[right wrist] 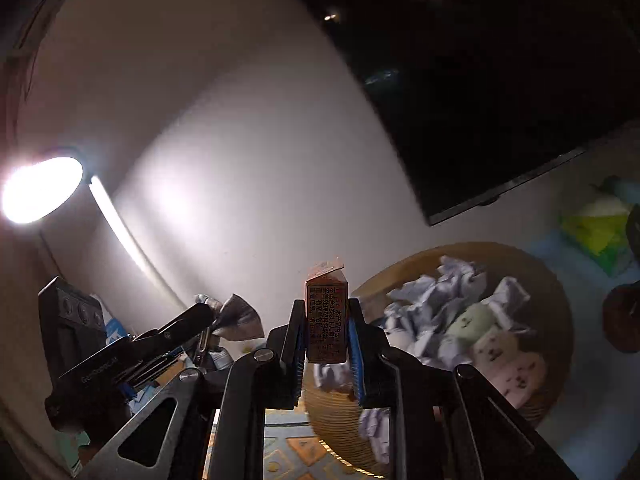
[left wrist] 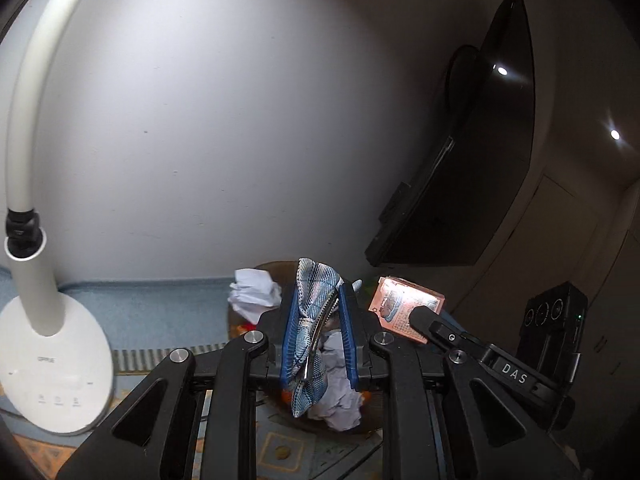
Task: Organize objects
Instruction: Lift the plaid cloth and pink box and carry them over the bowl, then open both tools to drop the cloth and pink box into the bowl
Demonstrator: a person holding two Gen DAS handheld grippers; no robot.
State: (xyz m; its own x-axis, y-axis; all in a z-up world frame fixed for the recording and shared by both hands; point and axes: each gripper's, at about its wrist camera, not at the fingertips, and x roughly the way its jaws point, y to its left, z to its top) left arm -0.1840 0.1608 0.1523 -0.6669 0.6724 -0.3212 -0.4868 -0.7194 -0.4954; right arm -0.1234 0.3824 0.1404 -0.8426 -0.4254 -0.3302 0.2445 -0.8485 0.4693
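Leftmost, a white desk lamp (left wrist: pixel 48 344) stands on the table. Next, the left gripper (left wrist: pixel 319 332), jaws clamped on a blue-and-white patterned hair clip (left wrist: pixel 314 312), held above the round woven basket (right wrist: pixel 560 292). Beside it, the right gripper (right wrist: pixel 326 336), jaws pinched on a small reddish-brown carton (right wrist: pixel 326 320), long axis upright. Basket with crumpled paper (right wrist: pixel 440 300) and pastel plush toys (right wrist: pixel 504 356) lies below and right of the carton, so the right hand looks nearer.
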